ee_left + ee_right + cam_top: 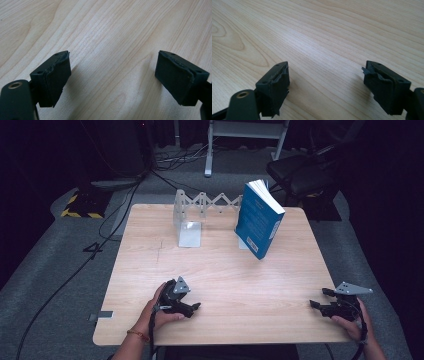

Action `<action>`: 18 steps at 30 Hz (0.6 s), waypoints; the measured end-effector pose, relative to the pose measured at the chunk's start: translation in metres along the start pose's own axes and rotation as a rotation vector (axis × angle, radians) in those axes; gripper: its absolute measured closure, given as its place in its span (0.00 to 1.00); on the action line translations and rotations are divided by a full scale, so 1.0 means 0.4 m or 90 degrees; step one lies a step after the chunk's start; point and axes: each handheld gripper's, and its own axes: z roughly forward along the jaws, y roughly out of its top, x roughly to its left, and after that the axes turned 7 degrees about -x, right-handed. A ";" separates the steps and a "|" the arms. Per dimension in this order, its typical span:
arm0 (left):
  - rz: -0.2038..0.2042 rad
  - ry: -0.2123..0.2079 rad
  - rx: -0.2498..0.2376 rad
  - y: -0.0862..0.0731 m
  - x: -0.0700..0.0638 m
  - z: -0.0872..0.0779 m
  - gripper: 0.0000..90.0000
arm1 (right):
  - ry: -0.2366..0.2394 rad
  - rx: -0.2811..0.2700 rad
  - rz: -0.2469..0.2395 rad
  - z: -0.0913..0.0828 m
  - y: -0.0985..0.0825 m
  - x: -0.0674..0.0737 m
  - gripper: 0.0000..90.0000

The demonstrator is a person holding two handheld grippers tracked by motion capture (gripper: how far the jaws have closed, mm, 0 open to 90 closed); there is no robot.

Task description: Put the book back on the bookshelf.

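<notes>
Leaning on bookend (220, 205), blue book (259, 220) well apart from both gripper sets, left gripper (196, 307) and right gripper (316, 304) spread, empty

Dim recording lab: lone wooden table (220, 270), floor cables (115, 215), hazard-taped stand base (82, 205).

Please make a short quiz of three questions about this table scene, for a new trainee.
1. True or false: the blue book lies flat on the table.
2. Which is nearer to the book: the left gripper or the right gripper?
3. What stands behind the book, along the far edge?

Key
1. False; it stands tilted.
2. Cannot tell; they look about equally far.
3. A folding metal book rack.
</notes>
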 end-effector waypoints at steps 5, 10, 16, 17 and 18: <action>0.000 0.000 0.000 0.000 0.000 0.000 0.15 | -0.005 0.000 0.003 0.001 0.000 0.000 0.23; 0.000 0.000 0.000 0.000 0.001 0.000 0.15 | -0.009 0.000 0.003 0.001 0.001 0.000 0.23; -0.001 0.001 0.000 0.001 0.001 0.001 0.15 | -0.015 0.001 0.004 0.001 0.001 0.002 0.22; -0.001 0.001 0.000 0.001 0.001 0.001 0.15 | -0.016 0.001 0.004 0.002 0.001 0.002 0.22; -0.001 0.001 0.000 0.001 0.001 0.001 0.15 | -0.017 0.001 0.005 0.002 0.001 0.002 0.21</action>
